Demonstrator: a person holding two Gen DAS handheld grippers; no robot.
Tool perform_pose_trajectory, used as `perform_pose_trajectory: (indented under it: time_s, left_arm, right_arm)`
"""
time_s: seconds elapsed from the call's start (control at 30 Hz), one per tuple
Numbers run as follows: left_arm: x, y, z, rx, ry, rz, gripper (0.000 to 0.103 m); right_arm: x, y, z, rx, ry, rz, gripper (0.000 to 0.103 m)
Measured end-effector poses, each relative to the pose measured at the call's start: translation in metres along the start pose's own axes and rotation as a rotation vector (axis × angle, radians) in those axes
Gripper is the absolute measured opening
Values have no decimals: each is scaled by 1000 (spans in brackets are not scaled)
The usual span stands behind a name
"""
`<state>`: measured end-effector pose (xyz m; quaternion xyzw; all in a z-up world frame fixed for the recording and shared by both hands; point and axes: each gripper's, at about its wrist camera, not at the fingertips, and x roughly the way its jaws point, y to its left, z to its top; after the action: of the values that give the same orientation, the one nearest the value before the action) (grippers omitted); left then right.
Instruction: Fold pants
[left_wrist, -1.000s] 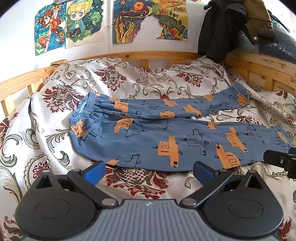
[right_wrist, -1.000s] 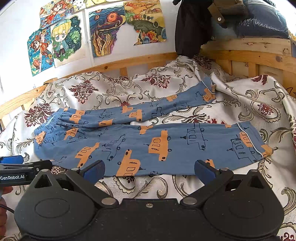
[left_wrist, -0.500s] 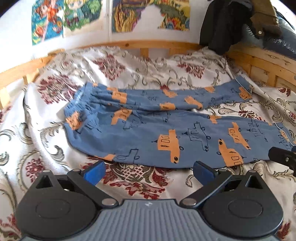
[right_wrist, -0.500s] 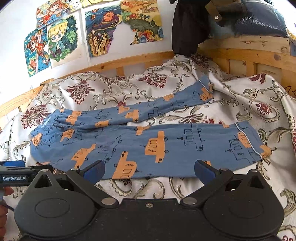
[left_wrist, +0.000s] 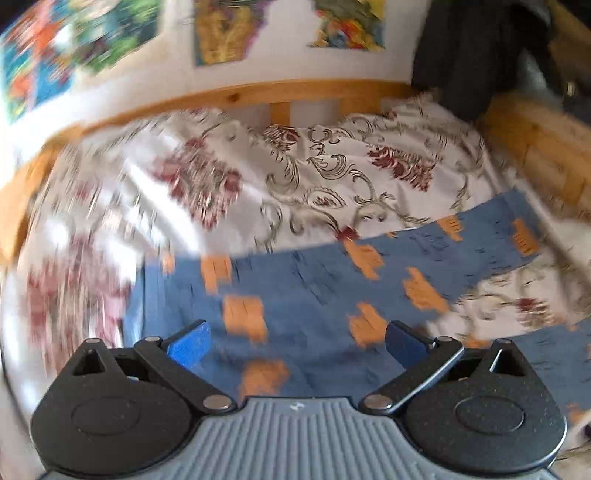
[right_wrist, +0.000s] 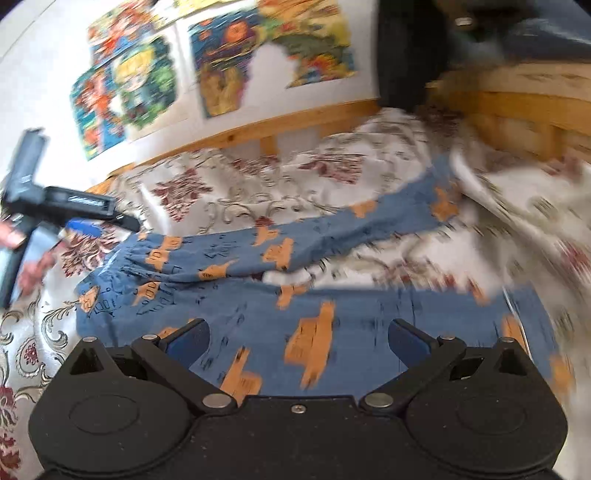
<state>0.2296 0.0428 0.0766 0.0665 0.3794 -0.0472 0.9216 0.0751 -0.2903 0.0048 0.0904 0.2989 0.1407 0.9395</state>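
Motion blur is smearing the posters and bedspread you are viewing; the pants are running behind your right tongs.

Pants: blue, orange vehicle print with dark line drawings. Bedspread: white, maroon floral motifs, grey-olive scrollwork. Bed frame: light wood. Wall posters: multicoloured cartoons. Tool fingers: blue pads, black arms.

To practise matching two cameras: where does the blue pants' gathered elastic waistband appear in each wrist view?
Left wrist view: lower left, blurred, just above the left finger.
Right wrist view: left of centre, sharper.
Shared landmark: the wooden bed rail under the wall posters.
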Motion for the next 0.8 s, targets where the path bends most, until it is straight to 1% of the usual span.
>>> perform_pose_trajectory:
  time_s: [0.07,0.1,0.13,0.2,0.23,0.27,0.33,0.47,0.5,0.53,0.57,0.63,0.7,0.73,0.8]
  left_arm:
    - [33,11,26,117,2,12,103]
    - [49,14,36,168,-1,17,103]
    - [64,17,44,214,6,16,103]
    - [97,24,58,322,27,-14,103]
    - [109,26,61,363,30,-32,103]
    - [125,26,65,408,37,-49,103]
    - [153,26,70,482,67,-84,103]
    - [202,25,71,580,137,-146,102]
    - [212,26,71,597,152,-152,101]
    - [221,27,71,612,168,-152,97]
    - [228,30,71,626,188,-152,93]
    - [239,31,70,654,209,-145,89]
    - [242,34,69,666,208,-164,85]
    - [242,35,68,669,206,-179,78]
    - [239,36,65,688,206,-199,64]
  right_arm:
    - [37,-20,35,-108,75,56,102]
    - [58,-28,53,-163,107,63,102]
    - [79,-36,70,-223,120,61,102]
    - [121,-49,100,-348,140,67,102]
    - [151,-55,118,-413,181,77,102]
    - [173,-60,130,-439,211,95,102]
    - [221,-67,157,-475,271,157,102]
    - [287,-66,184,-546,309,186,101]
    - [304,-65,188,-574,329,185,96]
    - [316,-64,190,-602,349,184,90]
    - [331,-64,191,-647,380,167,88]
    - [347,-67,189,-697,432,152,74]
    - [360,-73,188,-726,493,166,68]
    - [362,-77,188,-727,512,183,69]
    - [361,-81,189,-718,518,208,68]
